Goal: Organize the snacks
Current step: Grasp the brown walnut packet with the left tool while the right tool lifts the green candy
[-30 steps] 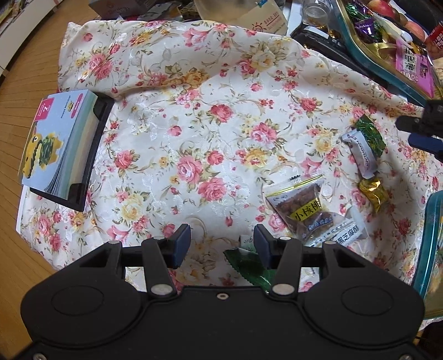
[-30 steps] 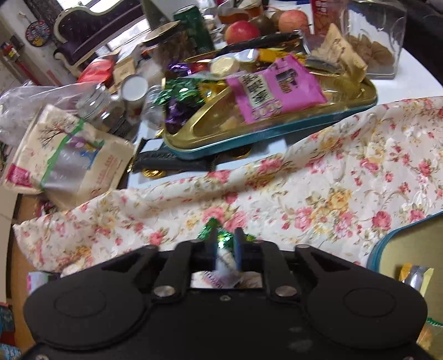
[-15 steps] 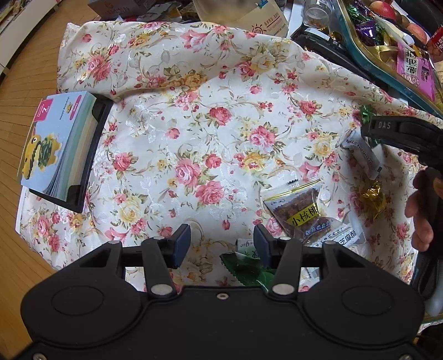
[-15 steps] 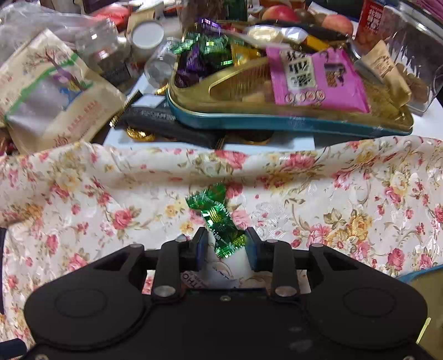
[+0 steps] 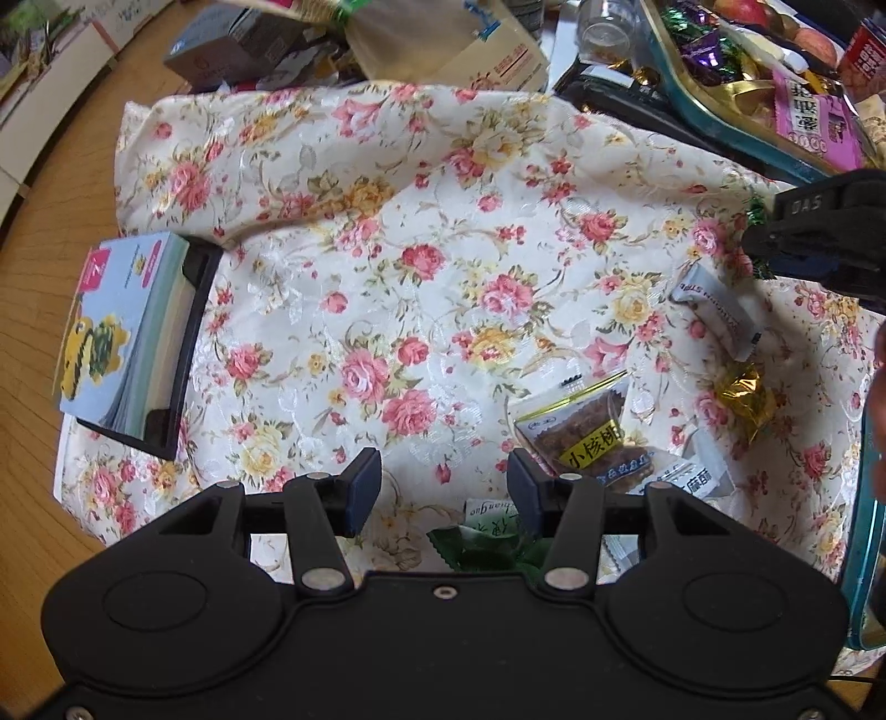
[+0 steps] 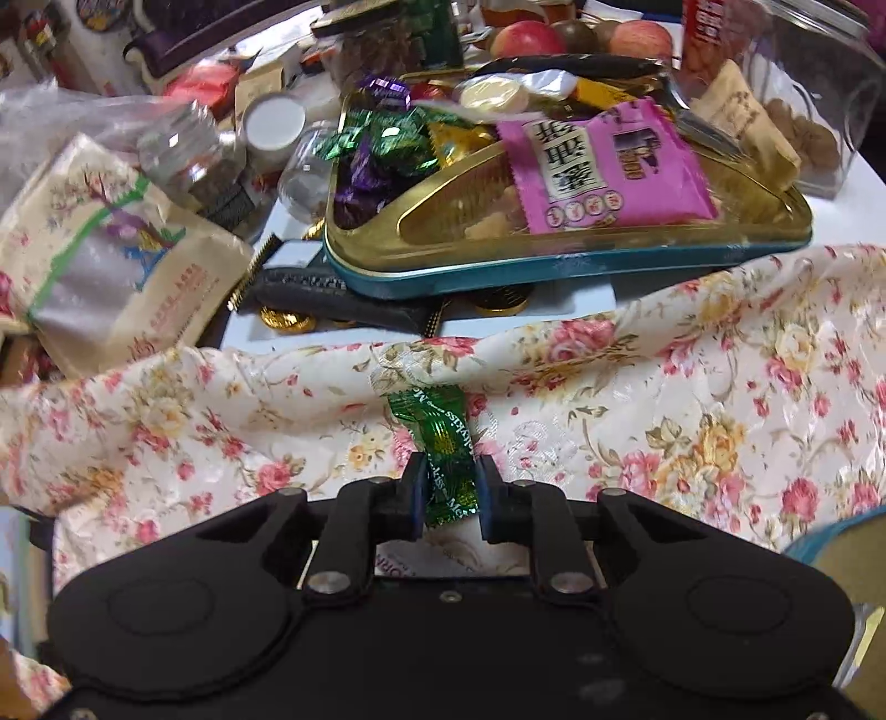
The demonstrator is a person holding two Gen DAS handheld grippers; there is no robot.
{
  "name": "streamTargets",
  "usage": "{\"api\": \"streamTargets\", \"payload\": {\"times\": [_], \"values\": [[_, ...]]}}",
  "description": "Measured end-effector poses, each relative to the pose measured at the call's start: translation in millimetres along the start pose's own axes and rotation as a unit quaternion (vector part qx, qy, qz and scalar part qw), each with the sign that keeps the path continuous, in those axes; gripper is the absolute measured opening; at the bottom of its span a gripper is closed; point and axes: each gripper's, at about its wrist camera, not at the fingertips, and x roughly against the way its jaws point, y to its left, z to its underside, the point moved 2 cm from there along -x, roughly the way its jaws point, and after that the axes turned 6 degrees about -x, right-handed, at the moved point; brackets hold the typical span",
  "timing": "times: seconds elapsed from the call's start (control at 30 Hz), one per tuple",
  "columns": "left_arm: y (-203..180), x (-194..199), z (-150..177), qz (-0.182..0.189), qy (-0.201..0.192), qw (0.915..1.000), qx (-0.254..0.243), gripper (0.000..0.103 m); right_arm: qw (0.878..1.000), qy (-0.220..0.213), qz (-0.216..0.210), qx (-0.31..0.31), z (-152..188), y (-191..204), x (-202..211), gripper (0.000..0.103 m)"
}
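Observation:
My right gripper [image 6: 449,490] is shut on a green foil candy [image 6: 443,443] and holds it above the floral cloth [image 6: 692,387], facing the gold and teal snack tin [image 6: 554,266] that holds purple and green candies and a pink packet [image 6: 603,171]. The right gripper also shows at the right edge of the left wrist view [image 5: 819,232]. My left gripper [image 5: 444,490] is open and empty over the cloth [image 5: 387,277]. Near it lie a walnut packet [image 5: 587,437], a white wrapped snack [image 5: 720,315], a gold candy [image 5: 745,396] and a green packet [image 5: 482,545].
A boxed booklet [image 5: 127,343] lies on the cloth's left edge. Behind the cloth are paper bags [image 6: 111,260], glass jars [image 6: 183,149], apples [image 6: 526,39], gold coins [image 6: 288,321] and a clear container [image 6: 803,111]. A second teal tin rim [image 5: 864,498] is at the right.
The right gripper closed on the green candy and lifted it off the cloth, moving toward the tin. The left gripper stayed open and hardly moved.

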Motion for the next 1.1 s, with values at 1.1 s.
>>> {"api": "streamTargets", "payload": {"times": [1.1], "values": [[-32, -23, -20, 0.059, -0.004, 0.9980, 0.024, 0.058, 0.999, -0.007, -0.037, 0.026, 48, -38, 157, 0.020]]}}
